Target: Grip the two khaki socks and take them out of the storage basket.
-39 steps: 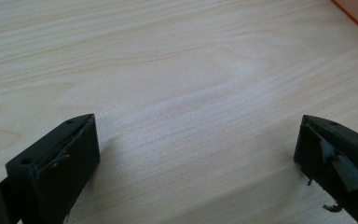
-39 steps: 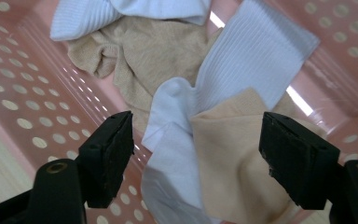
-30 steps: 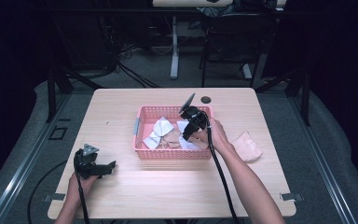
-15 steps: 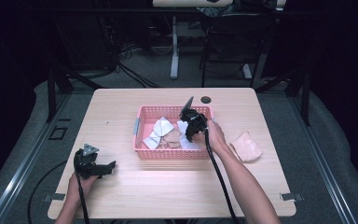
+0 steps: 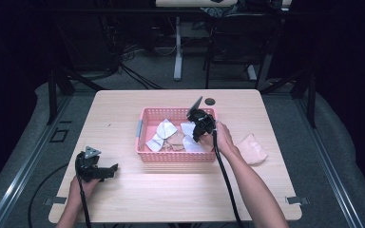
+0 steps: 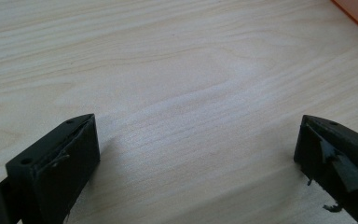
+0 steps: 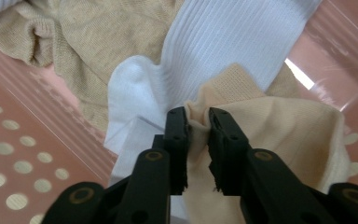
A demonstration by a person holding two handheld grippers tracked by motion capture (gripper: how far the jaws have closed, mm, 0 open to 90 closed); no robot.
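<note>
A pink perforated basket (image 5: 145, 147) in the table's middle holds white and tan socks. My right gripper (image 5: 196, 136) reaches down into its right half. In the right gripper view its jaws are shut on a fold of a cream sock (image 7: 270, 126), which lies over a white ribbed sock (image 7: 233, 42) and beside a tan sock (image 7: 93, 42). My left gripper (image 5: 111, 167) rests on the table near the front left. Its jaws stand wide apart over bare wood (image 6: 182, 93) with nothing between them.
A peach-coloured sock (image 5: 252, 148) lies on the table right of the basket. A dark round cable hole (image 5: 210, 101) sits behind the basket. Cables trail from both grippers toward the front edge. Dark floor and table legs surround the table.
The right gripper has dipped lower into the basket's right half, toward the socks. The left gripper has not moved.
</note>
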